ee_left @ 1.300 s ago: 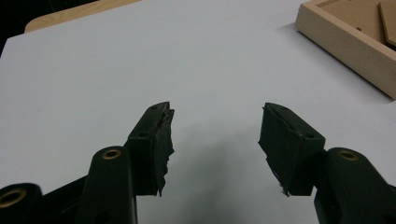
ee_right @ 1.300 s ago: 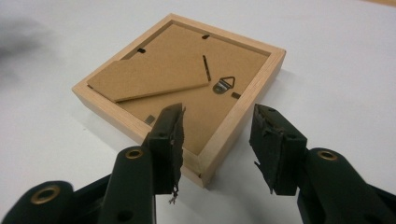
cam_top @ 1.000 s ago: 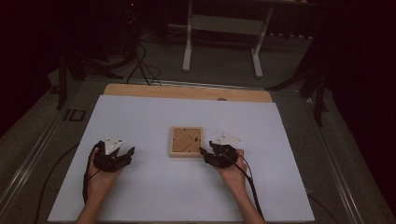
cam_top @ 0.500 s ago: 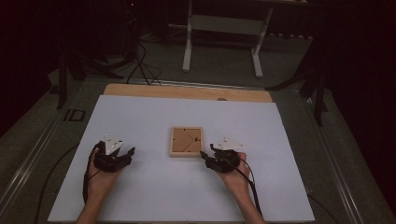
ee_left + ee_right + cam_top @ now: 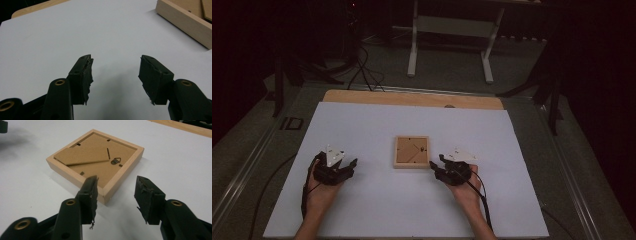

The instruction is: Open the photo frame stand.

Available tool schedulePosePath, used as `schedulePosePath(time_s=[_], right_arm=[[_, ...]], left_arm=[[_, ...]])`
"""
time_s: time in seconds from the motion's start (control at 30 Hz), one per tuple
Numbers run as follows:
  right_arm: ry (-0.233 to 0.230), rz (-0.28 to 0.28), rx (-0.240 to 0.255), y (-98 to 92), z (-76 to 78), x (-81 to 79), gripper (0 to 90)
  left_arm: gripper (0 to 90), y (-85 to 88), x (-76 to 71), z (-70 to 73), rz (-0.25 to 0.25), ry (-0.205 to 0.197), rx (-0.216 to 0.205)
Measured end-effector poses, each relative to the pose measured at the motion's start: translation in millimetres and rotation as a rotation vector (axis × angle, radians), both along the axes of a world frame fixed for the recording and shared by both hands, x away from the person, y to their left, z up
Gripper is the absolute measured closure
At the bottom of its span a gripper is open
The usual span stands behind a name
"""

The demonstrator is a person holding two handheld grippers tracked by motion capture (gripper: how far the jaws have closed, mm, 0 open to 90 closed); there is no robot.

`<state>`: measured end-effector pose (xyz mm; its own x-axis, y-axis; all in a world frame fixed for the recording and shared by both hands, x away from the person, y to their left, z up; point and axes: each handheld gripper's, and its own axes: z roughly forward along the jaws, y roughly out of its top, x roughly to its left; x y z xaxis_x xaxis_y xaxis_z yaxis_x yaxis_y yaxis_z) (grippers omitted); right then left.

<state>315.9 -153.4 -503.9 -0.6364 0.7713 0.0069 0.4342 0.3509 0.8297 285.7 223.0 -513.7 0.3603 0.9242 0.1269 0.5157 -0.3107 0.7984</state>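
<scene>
A: Describe the work surface and the room.

B: A white sheet (image 5: 377, 210) covers a wooden table (image 5: 412, 98) whose bare edge shows along the far side. The room behind is dark; a white stand (image 5: 451, 30) and loose cables (image 5: 362, 65) sit on the floor beyond the table.

A: Locate the workpiece.

B: A wooden picture frame (image 5: 411, 152) lies face down near the centre of the sheet. Its brown backing board (image 5: 100, 157) faces up (with a stand flap (image 5: 81, 155) and a small metal hanger (image 5: 115, 161)).

A: Position relative to each claw?

B: The right gripper (image 5: 438, 166) rests on the sheet just beside the frame's right-hand near corner. In the right gripper view that corner sits just ahead of the gap between the jaws, close to the left one. The left gripper (image 5: 351, 165) rests well apart from the frame, on its left side.

A: Jaw condition?

B: Left: wide, nothing between the jaws. Right: wide but just narrowing, nothing gripped.

A: Legible markings?

B: No legible writing can be made out on the frame or sheet.
</scene>
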Motion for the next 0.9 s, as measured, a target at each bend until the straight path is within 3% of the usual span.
schedulePosePath(time_s=[0.23,0.6,0.9], right_arm=[[-0.008,0.014,-0.011,1.8,-3.9,-1.9,61.9],[-0.019,0.025,-0.030,9.6,-9.9,-2.7,86.1],[-0.017,0.026,-0.036,17.5,-12.2,2.3,89.9]], left_arm=[[43.8,-2.8,0.7,-0.8,-0.012,0.002,0.009],[43.7,-7.0,0.9,-2.1,-0.028,0.009,0.008],[43.7,-12.3,-1.5,-1.6,-0.048,0.012,-0.008]])
